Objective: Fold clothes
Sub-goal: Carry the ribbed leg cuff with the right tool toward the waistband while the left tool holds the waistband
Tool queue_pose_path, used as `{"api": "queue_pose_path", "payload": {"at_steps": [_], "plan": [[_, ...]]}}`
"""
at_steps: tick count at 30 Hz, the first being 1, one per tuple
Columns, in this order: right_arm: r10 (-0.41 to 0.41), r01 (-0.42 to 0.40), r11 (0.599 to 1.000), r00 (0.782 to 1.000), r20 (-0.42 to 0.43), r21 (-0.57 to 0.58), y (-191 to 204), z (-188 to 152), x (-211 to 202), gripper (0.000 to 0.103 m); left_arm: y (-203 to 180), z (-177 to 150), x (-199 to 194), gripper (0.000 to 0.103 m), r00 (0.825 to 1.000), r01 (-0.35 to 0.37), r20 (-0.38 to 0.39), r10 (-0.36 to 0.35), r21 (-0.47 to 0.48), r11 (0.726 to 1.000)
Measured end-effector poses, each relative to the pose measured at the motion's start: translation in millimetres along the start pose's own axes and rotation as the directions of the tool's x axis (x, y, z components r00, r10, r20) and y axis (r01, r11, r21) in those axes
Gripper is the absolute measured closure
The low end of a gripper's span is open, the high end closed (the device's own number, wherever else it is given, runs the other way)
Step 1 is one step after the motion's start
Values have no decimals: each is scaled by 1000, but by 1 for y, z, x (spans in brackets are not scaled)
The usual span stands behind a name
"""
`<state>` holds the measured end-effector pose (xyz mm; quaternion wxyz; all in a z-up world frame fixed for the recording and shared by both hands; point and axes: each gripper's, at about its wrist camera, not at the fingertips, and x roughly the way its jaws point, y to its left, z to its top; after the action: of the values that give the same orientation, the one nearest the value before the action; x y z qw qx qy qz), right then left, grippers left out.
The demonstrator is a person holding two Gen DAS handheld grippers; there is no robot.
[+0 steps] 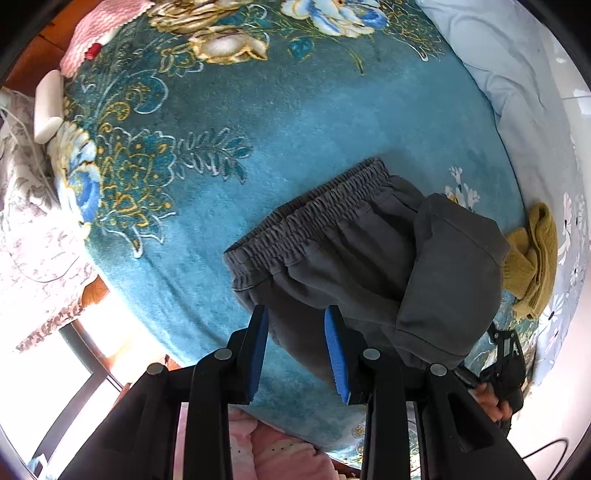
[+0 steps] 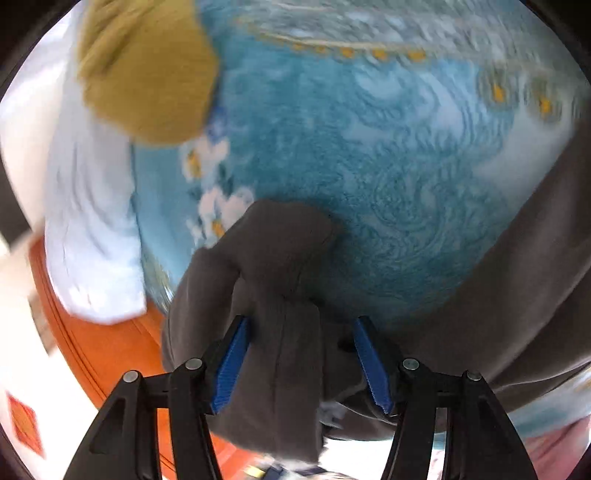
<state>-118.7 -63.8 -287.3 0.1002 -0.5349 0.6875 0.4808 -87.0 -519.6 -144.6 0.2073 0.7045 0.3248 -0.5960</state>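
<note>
Dark grey pants (image 1: pixel 354 258) with an elastic waistband lie on a teal floral blanket (image 1: pixel 229 122), one leg folded over on the right. My left gripper (image 1: pixel 297 317) is open, its blue pads straddling the pants' near edge. In the right wrist view, my right gripper (image 2: pixel 301 328) stands open around a bunched fold of the grey pants (image 2: pixel 280 295), which passes between the blue fingers (image 2: pixel 232 358). The right gripper's body also shows in the left wrist view (image 1: pixel 506 365), low at the right behind the folded leg.
A mustard-yellow garment (image 1: pixel 532 258) lies at the blanket's right edge, also seen in the right wrist view (image 2: pixel 144 66). A pale blue quilt (image 1: pixel 509 74) lies beyond. A pink cloth (image 1: pixel 99 29) and a white object (image 1: pixel 48 107) sit far left. An orange bed frame (image 2: pixel 103 347) shows below.
</note>
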Motion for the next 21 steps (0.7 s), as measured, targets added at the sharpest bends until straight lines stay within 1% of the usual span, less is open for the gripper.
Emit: {"api": "queue_pose_path", "payload": {"at_steps": [1, 2, 3, 4, 5, 6, 7, 8, 11, 13, 15, 17, 19, 21], "plan": [[15, -15, 999, 1000, 1, 31, -1, 2, 4, 41, 1, 0, -2, 71, 1000, -7, 4, 7, -3, 1000], [25, -25, 998, 1000, -1, 51, 0, 3, 8, 43, 2, -1, -3, 71, 1000, -14, 6, 14, -7, 1000], [21, -21, 999, 1000, -9, 41, 5, 4, 9, 49, 3, -2, -4, 71, 1000, -21, 9, 22, -11, 1000], [16, -16, 1000, 1000, -17, 19, 11, 4, 9, 74, 3, -3, -4, 71, 1000, -25, 9, 25, -15, 1000], [15, -15, 1000, 1000, -20, -5, 17, 4, 8, 83, 2, -4, -3, 71, 1000, -28, 8, 28, -18, 999], [26, -27, 999, 1000, -13, -35, 23, 3, 4, 85, 0, -6, -2, 71, 1000, -28, 5, 28, -20, 999], [40, -40, 997, 999, -3, -65, 28, 2, -2, 91, -3, -7, -1, 71, 1000, -29, 2, 29, -21, 999], [58, -56, 995, 998, 16, -88, 31, 2, -12, 93, -6, -9, 1, 71, 1000, -30, -2, 30, -17, 999], [97, -88, 990, 992, 76, -112, 27, 5, -46, 95, -21, -15, 8, 71, 999, -36, -19, 36, 10, 999], [110, -91, 987, 983, 147, -132, 17, 11, -81, 96, -33, -20, 12, 71, 999, -35, -25, 36, 35, 999], [115, -77, 985, 961, 253, -157, 4, 19, -126, 96, -45, -25, 15, 71, 999, -34, -30, 36, 62, 997], [96, -49, 989, 927, 362, -137, -13, 31, -169, 96, -54, -29, 17, 71, 999, -37, -33, 40, 88, 995], [75, -24, 993, 882, 465, -114, -30, 42, -212, 96, -63, -33, 18, 71, 998, -41, -34, 45, 111, 993], [48, -1, 996, 830, 556, -85, -48, 54, -254, 96, -68, -36, 19, 71, 998, -49, -35, 54, 125, 991]]}}
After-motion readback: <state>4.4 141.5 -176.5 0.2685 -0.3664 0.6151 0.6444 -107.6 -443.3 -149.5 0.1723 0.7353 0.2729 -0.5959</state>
